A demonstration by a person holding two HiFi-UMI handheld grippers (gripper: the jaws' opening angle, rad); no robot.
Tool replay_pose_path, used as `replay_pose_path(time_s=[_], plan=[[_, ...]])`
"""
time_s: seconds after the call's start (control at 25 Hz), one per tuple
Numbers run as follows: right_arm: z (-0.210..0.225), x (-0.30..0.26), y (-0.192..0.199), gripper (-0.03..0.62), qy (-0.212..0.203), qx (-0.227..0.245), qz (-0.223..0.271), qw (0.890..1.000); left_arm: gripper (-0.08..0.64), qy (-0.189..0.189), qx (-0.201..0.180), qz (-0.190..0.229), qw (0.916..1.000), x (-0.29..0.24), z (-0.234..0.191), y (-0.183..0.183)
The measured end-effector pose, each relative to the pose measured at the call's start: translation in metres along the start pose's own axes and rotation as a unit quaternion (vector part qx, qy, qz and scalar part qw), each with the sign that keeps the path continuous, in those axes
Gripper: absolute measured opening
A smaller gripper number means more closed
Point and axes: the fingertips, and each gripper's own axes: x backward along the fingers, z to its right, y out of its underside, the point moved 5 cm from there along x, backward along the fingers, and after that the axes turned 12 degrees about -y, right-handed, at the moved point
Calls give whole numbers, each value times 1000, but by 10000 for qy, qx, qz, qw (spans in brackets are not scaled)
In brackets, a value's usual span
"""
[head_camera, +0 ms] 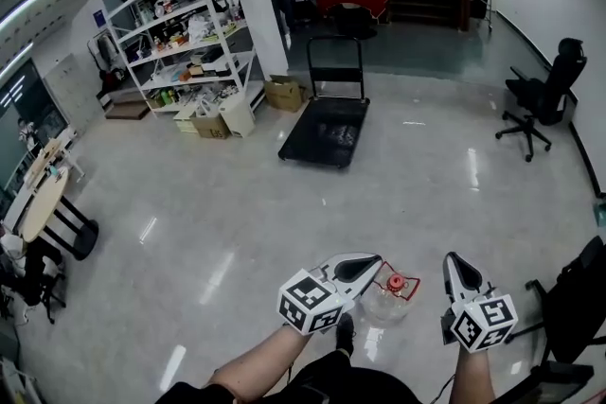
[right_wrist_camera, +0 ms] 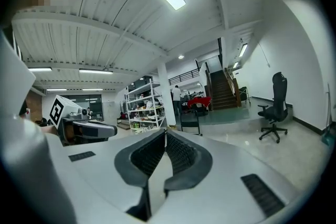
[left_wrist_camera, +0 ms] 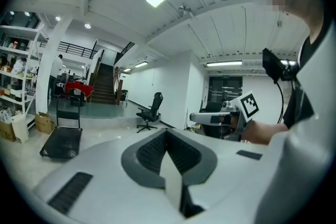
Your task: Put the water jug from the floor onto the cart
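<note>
Head view first: the water jug, clear with a red cap, sits on the floor right in front of the person's feet. From this angle it shows in the gap between the left gripper and the right gripper. Both grippers are held out over it, and neither has hold of it. The cart, a flat black platform with an upright handle, is well apart from the jug, farther across the floor toward the shelves. There are cardboard boxes by the foot of the shelves and an office chair off at the right wall.

Left gripper view: the jaws are pressed together with nothing between them. You can see the cart low on the left, the office chair near the middle, and the right gripper floating in on the right side.

Right gripper view: same deal, with the jaws closed and empty. The left gripper pokes in from the left, the shelves and the cart sit straight ahead, and the office chair is on the right. The jug doesn't show in either gripper view.
</note>
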Motion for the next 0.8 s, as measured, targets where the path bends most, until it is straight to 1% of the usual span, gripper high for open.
replay_pose_path(time_s=[0.12,0.2,0.28,0.36,0.52,0.6,0.68,0.8], plan=[[27,-29,3,5,132,66,-21,9999,-2,175,-55,52,9998,-34,-28,4],[42,-49,0,5,231,114,8,9997,-2,269,-178,91,9994,-56,-49,5],[56,-73,-9,5,313,126,60,9994,-2,366,-311,158,9987,-73,-74,-3],[69,-94,-15,5,452,102,76,9989,-2,459,-244,160,9985,-91,-100,-9],[97,-116,-20,5,719,-39,-6,9974,-2,704,20,-34,9975,-128,-134,-12],[118,-122,-17,5,782,-207,-135,9966,-2,759,209,-199,9967,-149,-142,-12],[140,-117,-2,6,820,-403,-311,9953,-2,764,326,-402,9957,-171,-136,-1],[177,-115,27,14,848,-627,-482,9933,-2,705,305,-720,9944,-207,-131,24]])
